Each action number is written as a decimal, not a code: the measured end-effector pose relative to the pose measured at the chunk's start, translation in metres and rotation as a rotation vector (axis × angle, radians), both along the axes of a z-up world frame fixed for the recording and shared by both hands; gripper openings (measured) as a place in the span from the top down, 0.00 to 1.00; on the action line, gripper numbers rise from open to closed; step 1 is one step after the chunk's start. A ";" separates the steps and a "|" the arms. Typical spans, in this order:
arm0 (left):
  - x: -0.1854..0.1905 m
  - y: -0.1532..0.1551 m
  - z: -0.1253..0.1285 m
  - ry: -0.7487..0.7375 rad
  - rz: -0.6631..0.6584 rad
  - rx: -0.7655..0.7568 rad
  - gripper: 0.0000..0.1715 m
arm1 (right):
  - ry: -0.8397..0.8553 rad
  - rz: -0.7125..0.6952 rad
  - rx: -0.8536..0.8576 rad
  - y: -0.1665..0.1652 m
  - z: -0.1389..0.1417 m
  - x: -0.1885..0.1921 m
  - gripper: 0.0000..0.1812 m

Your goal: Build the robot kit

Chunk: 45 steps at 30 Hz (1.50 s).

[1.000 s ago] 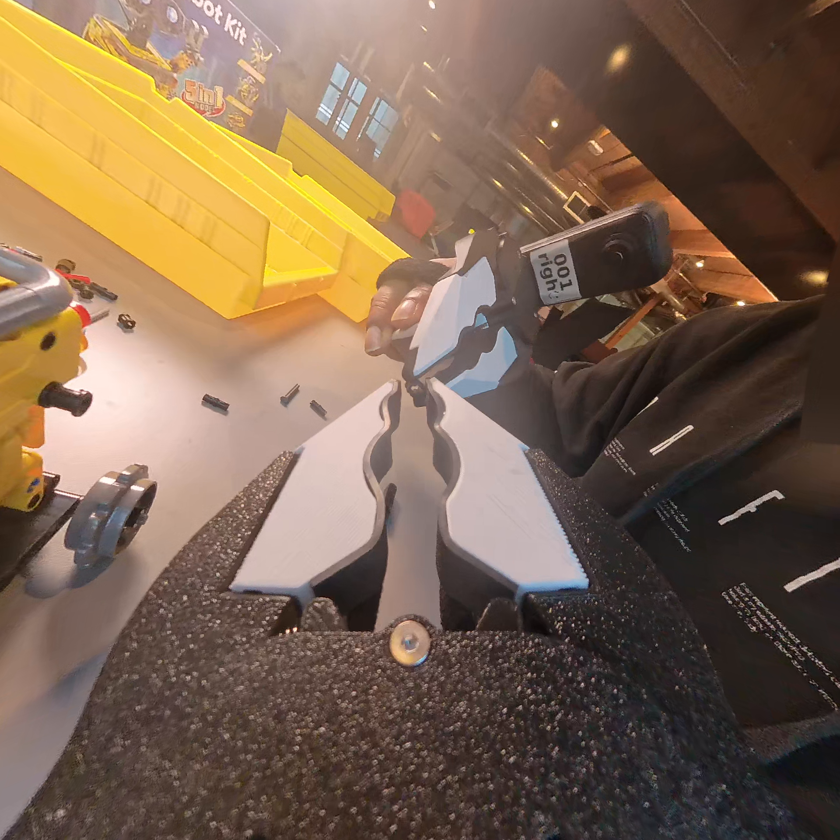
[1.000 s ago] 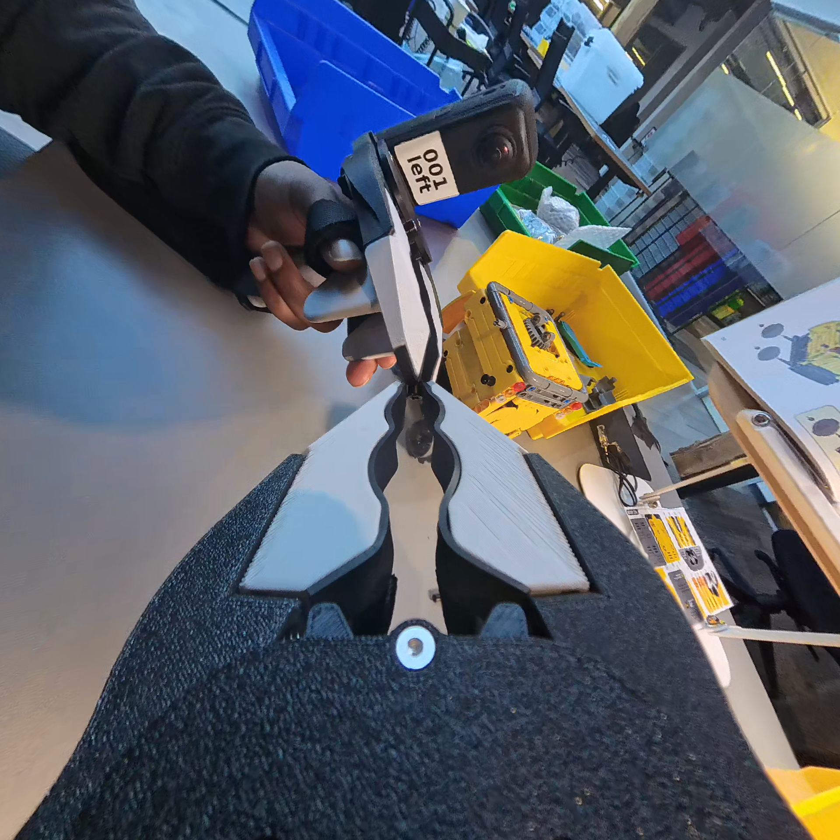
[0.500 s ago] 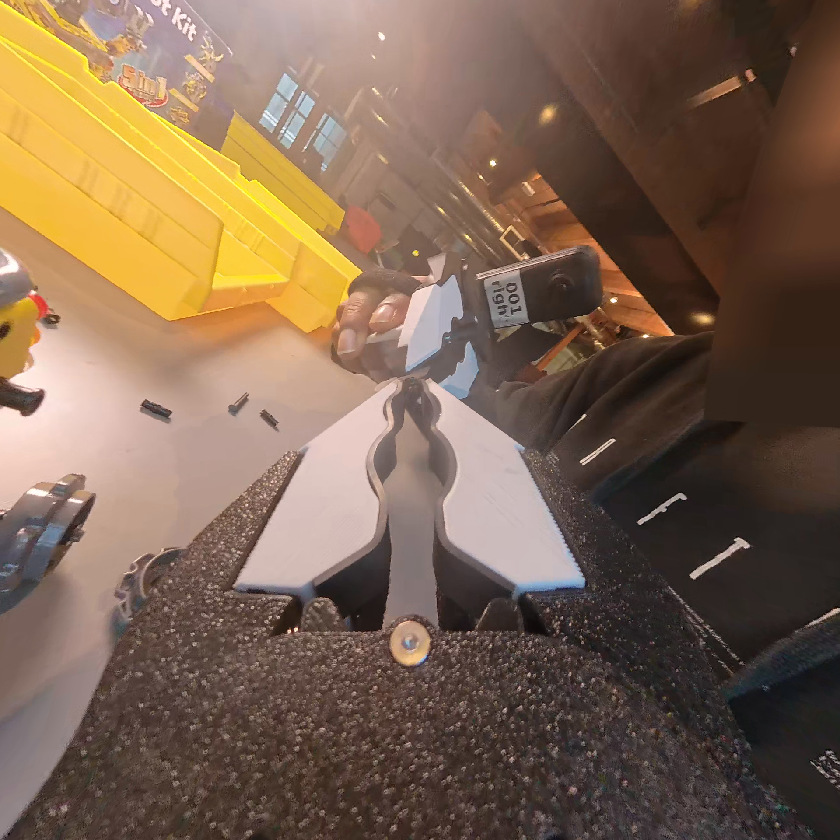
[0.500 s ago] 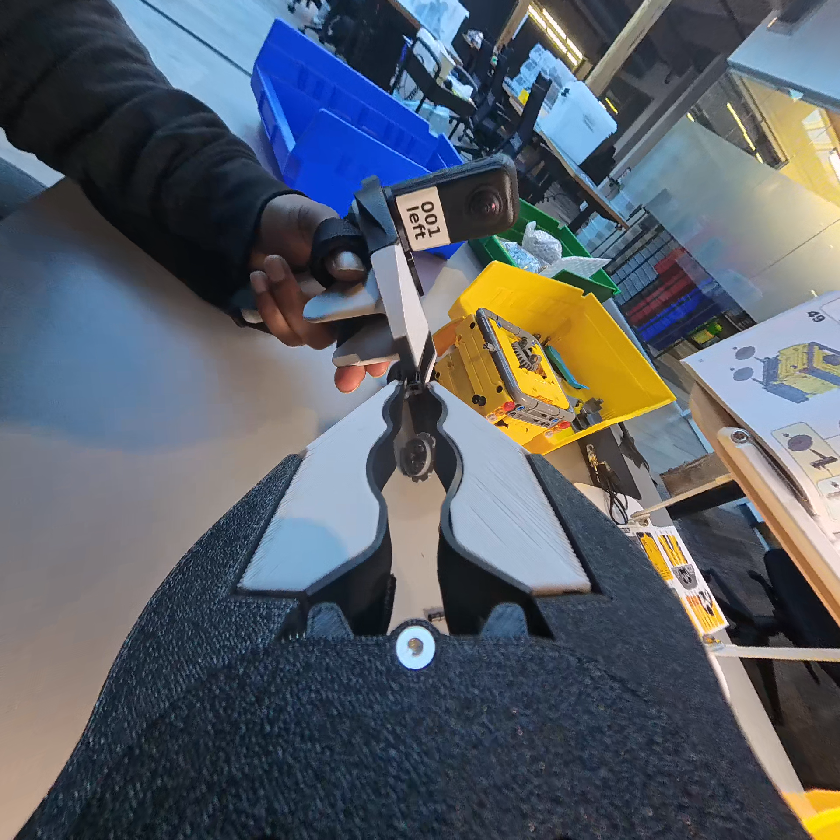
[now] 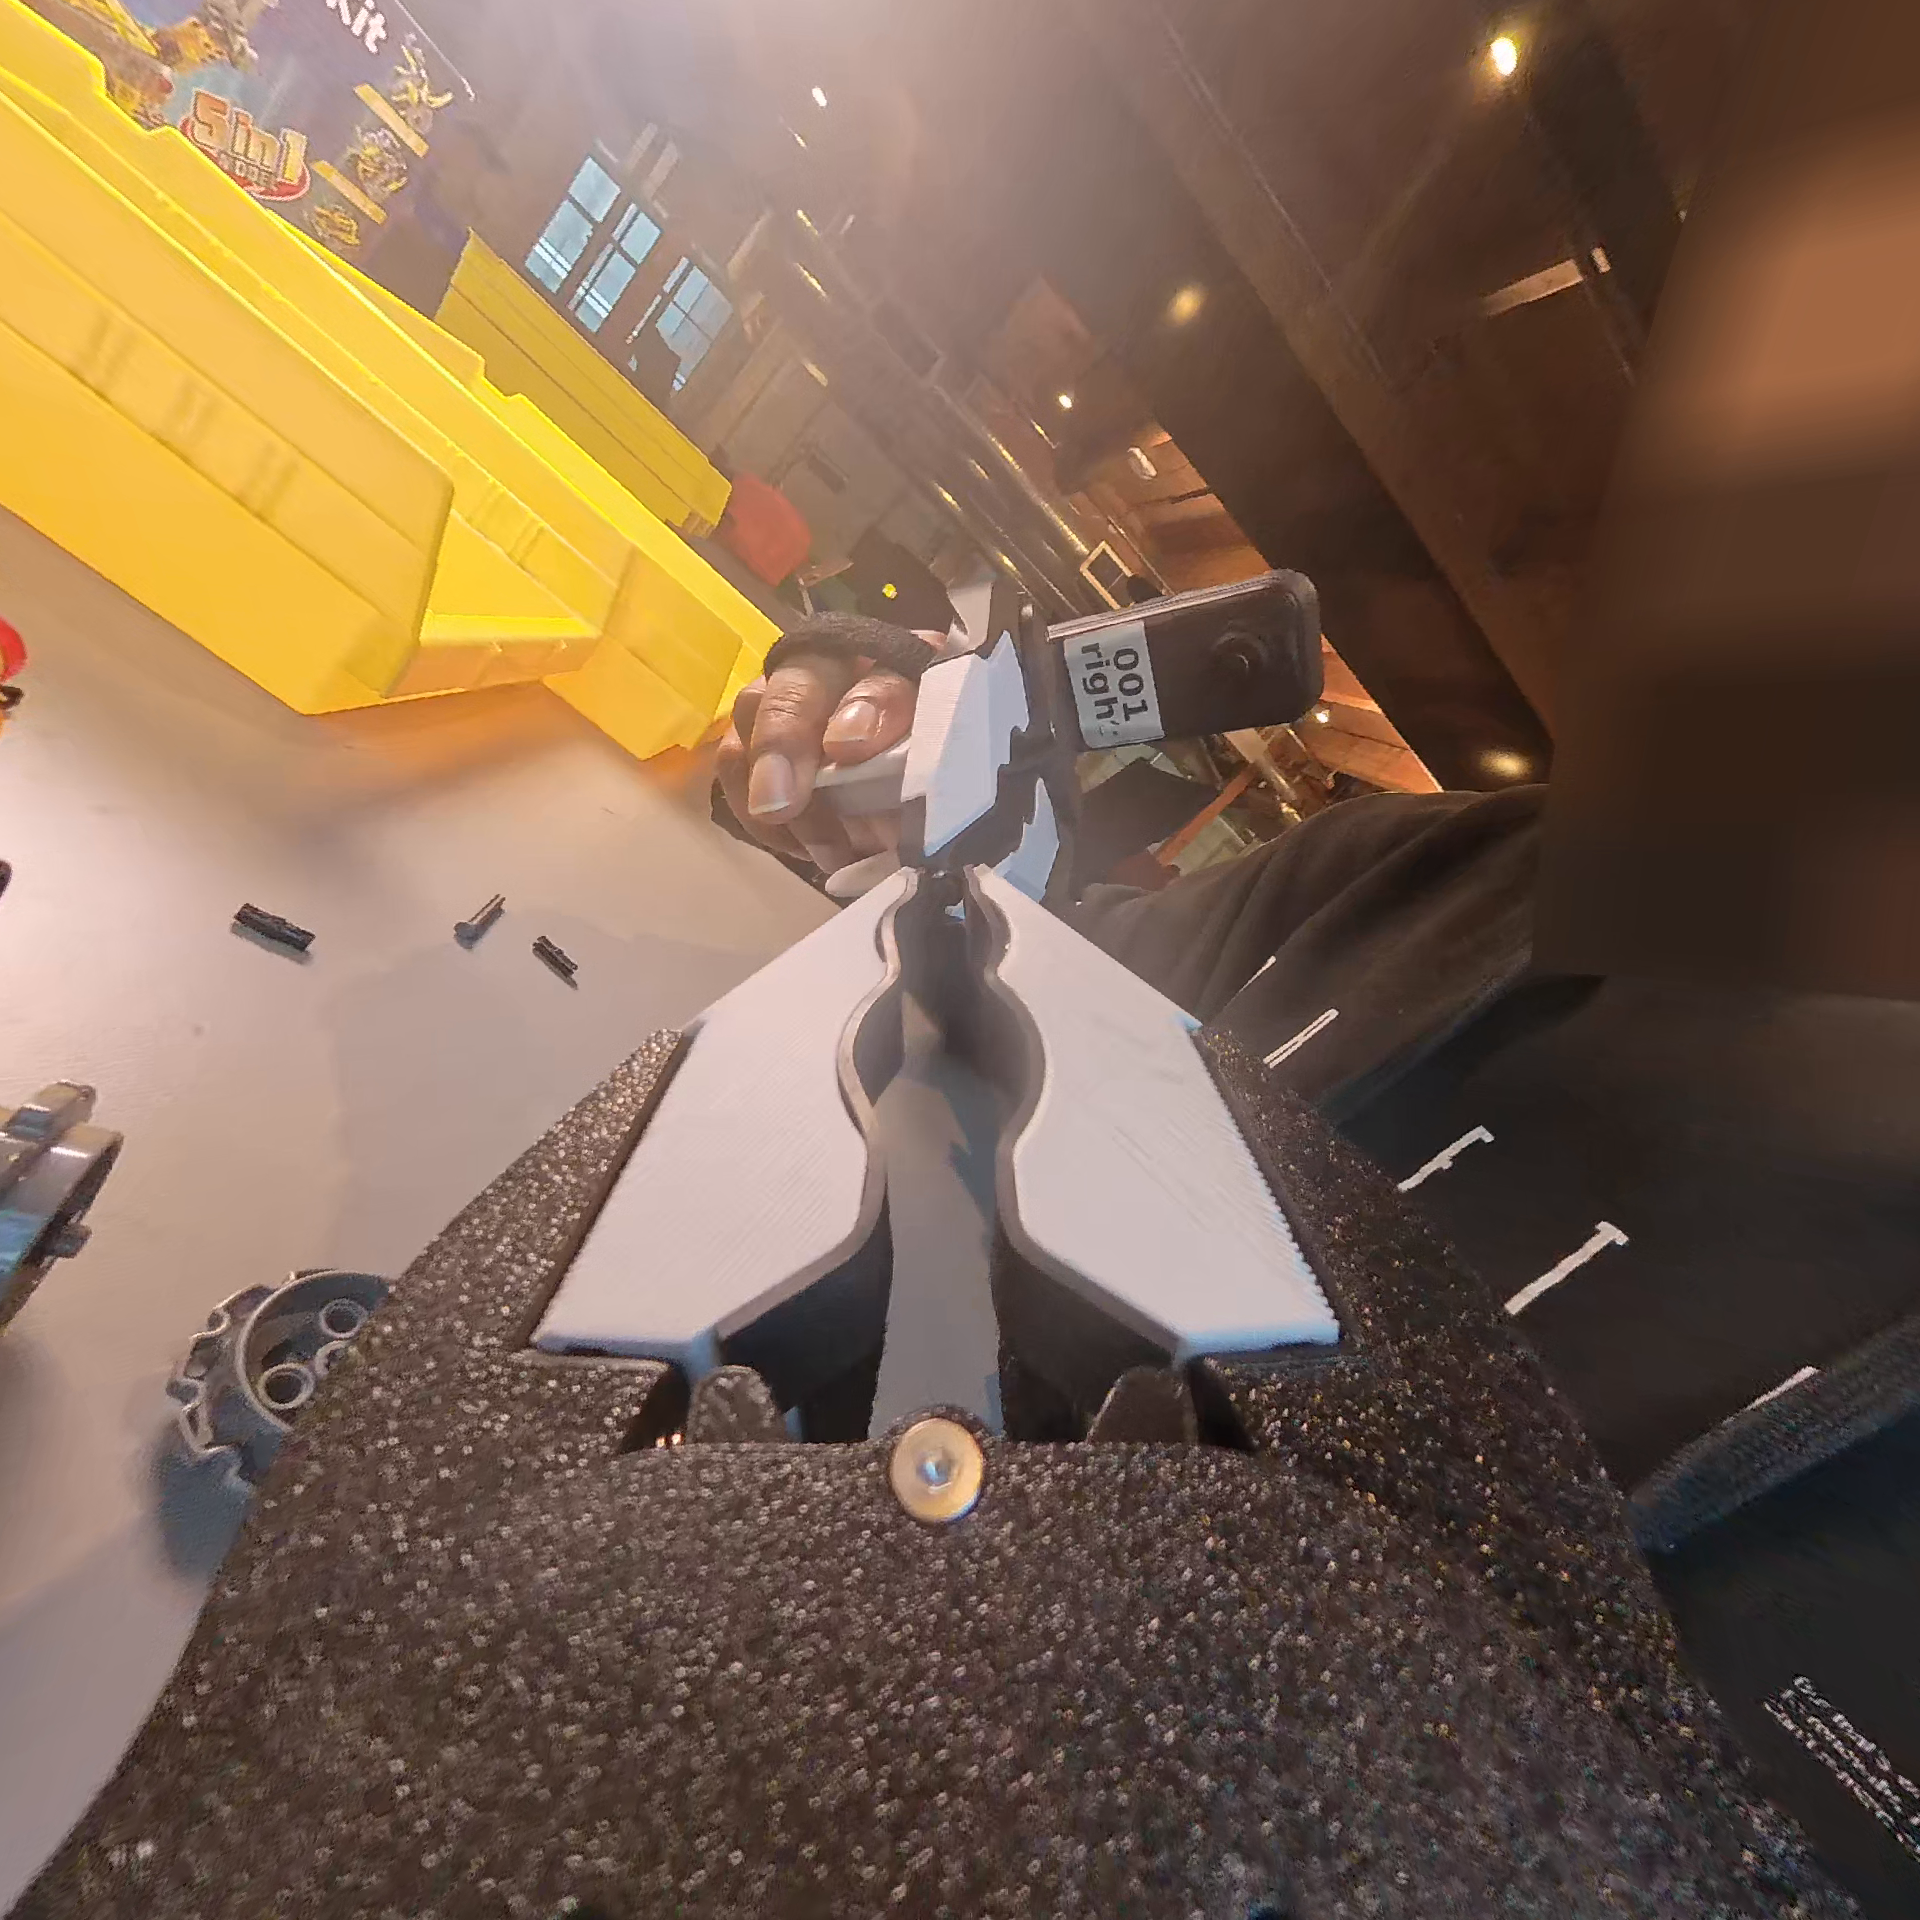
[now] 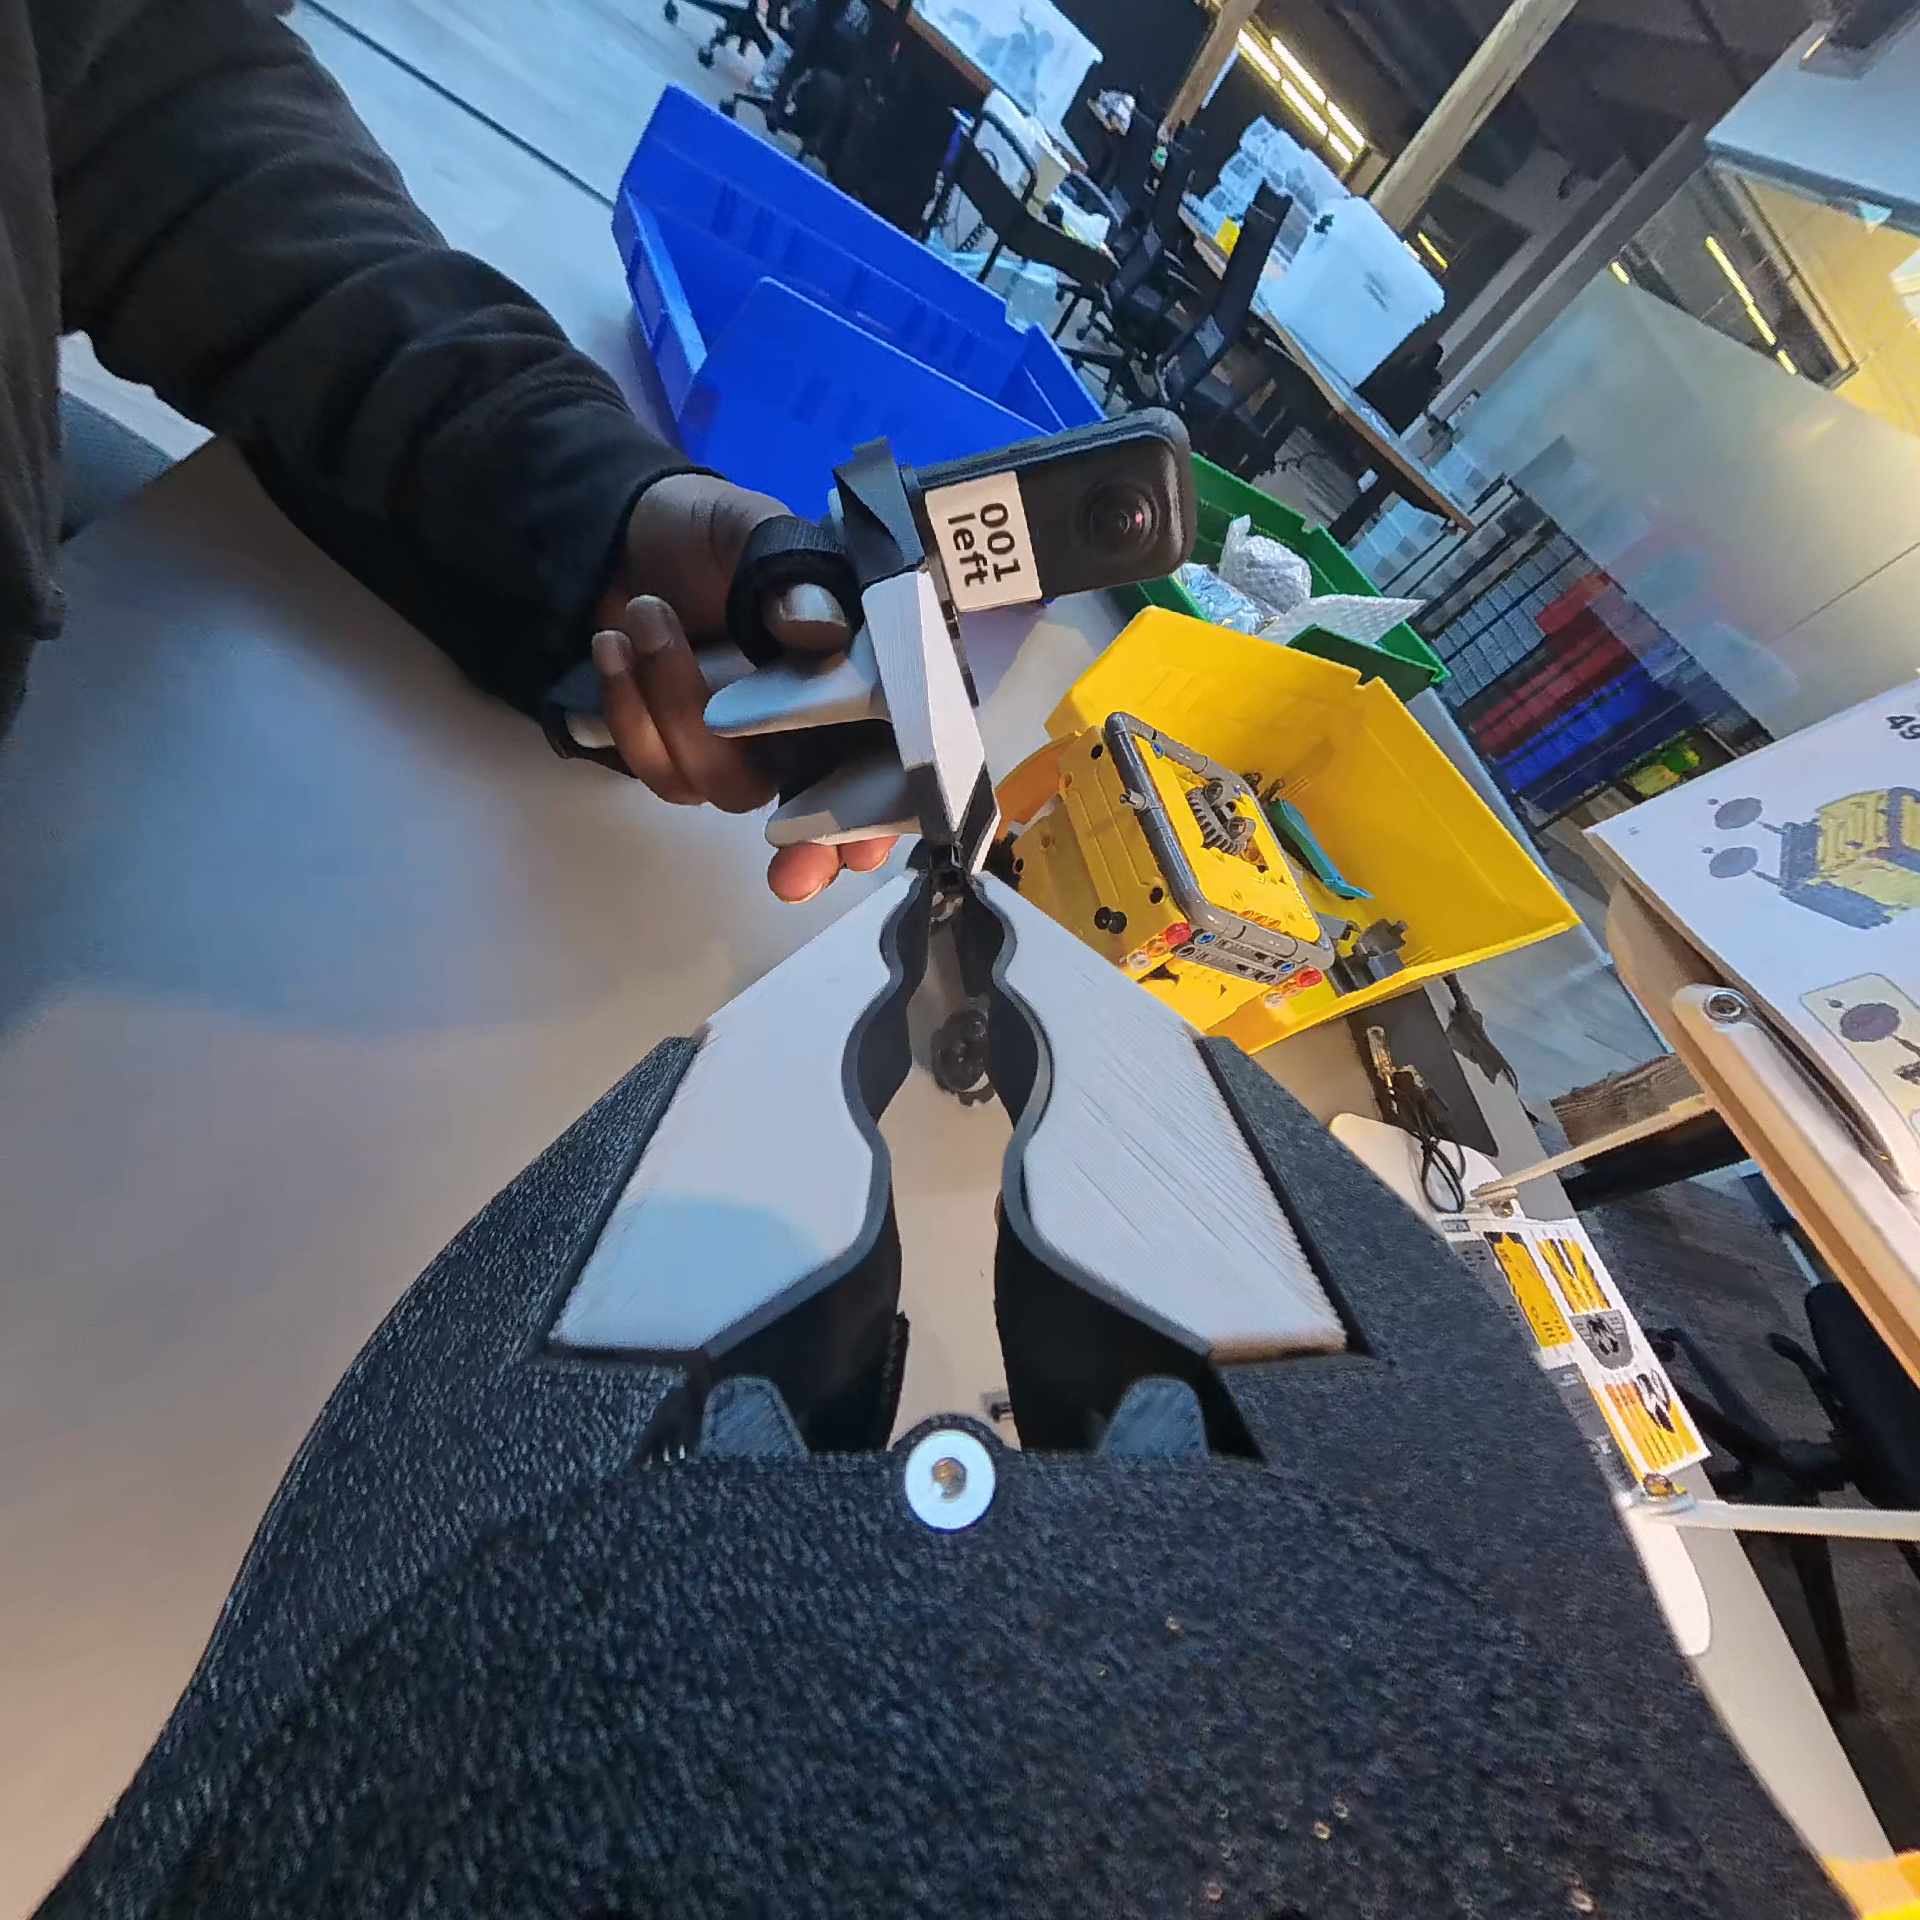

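Observation:
My left gripper and right gripper meet tip to tip above the grey table. Both are shut. In the right wrist view a small black gear part sits between my right fingers, with its thin black end pinched at the tips. The left gripper comes down onto that same end. In the left wrist view a dark blurred piece shows between my left fingers, and the right gripper touches its tip. A hand holds each gripper.
A yellow brick model stands before a yellow bin, with blue and green bins behind. An instruction booklet is at the right. Yellow bins, loose black pins and a grey gear ring lie to the left. The tips of both grippers are at nearly the same place.
Both grippers stayed shut and tip to tip. The left wrist view swung right, so the yellow model left it. The gear sits slightly deeper between my right fingers.

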<state>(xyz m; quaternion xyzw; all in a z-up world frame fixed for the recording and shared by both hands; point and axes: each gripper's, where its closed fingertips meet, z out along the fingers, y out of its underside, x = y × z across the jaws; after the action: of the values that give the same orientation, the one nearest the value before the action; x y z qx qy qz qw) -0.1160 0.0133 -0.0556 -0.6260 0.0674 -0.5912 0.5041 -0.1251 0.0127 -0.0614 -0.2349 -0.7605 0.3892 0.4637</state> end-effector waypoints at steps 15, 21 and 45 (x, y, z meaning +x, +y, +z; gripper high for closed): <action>0.001 0.001 -0.006 0.056 0.007 -0.015 0.98 | -0.024 0.015 -0.001 0.000 -0.003 0.002 0.97; -0.001 0.002 -0.009 0.083 0.026 -0.014 0.98 | -0.027 0.004 -0.006 0.002 -0.006 0.000 0.96; -0.021 0.015 -0.021 0.360 0.233 0.045 0.98 | -0.584 -0.031 -0.199 0.012 -0.090 0.074 0.81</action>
<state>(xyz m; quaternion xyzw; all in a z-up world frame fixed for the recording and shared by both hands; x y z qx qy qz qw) -0.1365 0.0282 -0.0767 -0.7138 0.0966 -0.4057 0.5626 -0.0512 0.0247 -0.1512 -0.3927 -0.8161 0.3705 0.2064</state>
